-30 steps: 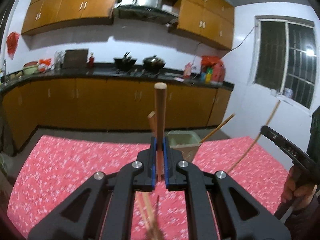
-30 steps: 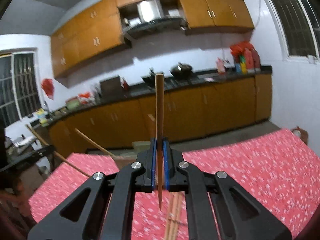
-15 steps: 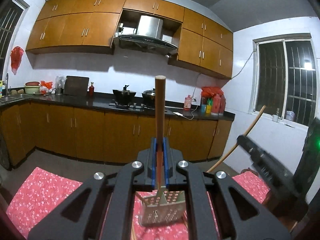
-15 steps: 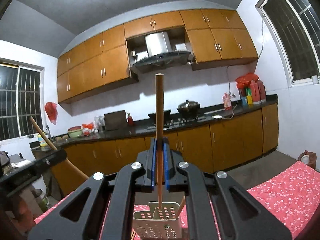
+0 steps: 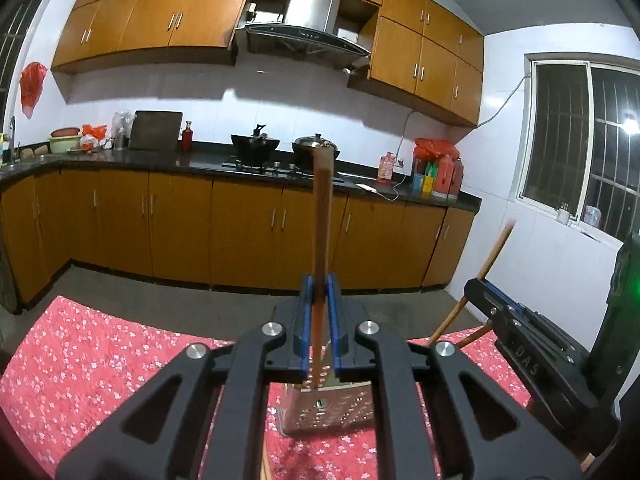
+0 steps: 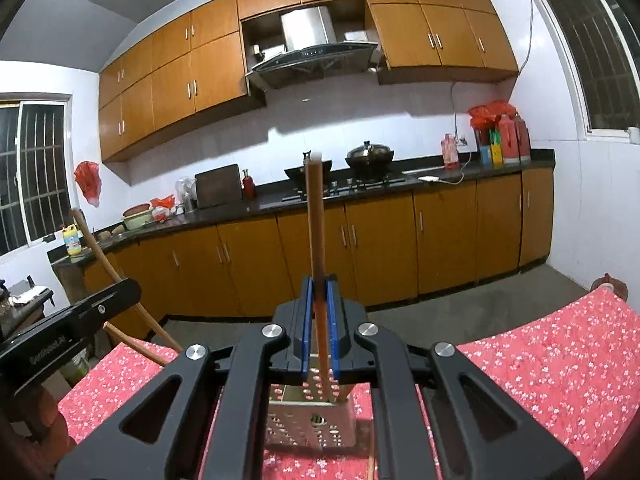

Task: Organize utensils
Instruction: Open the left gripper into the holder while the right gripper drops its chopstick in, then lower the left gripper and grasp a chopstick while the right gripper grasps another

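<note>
In the left wrist view, a red tablecloth with small white flowers [image 5: 92, 364] is seen spread over the table in the foreground. The left gripper [image 5: 320, 332] is clenched on a round wooden chopstick [image 5: 322, 216], which is held upright between the blue pads [image 5: 306, 320], its blunt end raised in front of the black countertop [image 5: 160, 160]. Its lower tip is seen over the open top of a perforated square metal utensil holder [image 5: 328, 412], which stands on the cloth just beyond the jaws. Whether the tip is touching the holder cannot be told. To the right, the other gripper is visible from the side, with a thinner stick [image 5: 486, 270] slanting up from it.

In the right wrist view, the left gripper's black body [image 6: 68, 340] is seen at the left edge with its slanted stick [image 6: 116, 276]. At the centre, the right gripper [image 6: 320, 328] is closed on a slim wooden chopstick [image 6: 314, 220], held upright between blue pads [image 6: 332, 320]. Its lower end is lowered into the perforated holder [image 6: 312, 420], where another wooden stick [image 6: 345, 392] already leans against the right wall. More sticks [image 6: 371, 466] are seen lying on the flowered cloth [image 6: 540, 368] below the holder. Orange-brown cabinets [image 6: 444, 236] run along the far wall.
</note>
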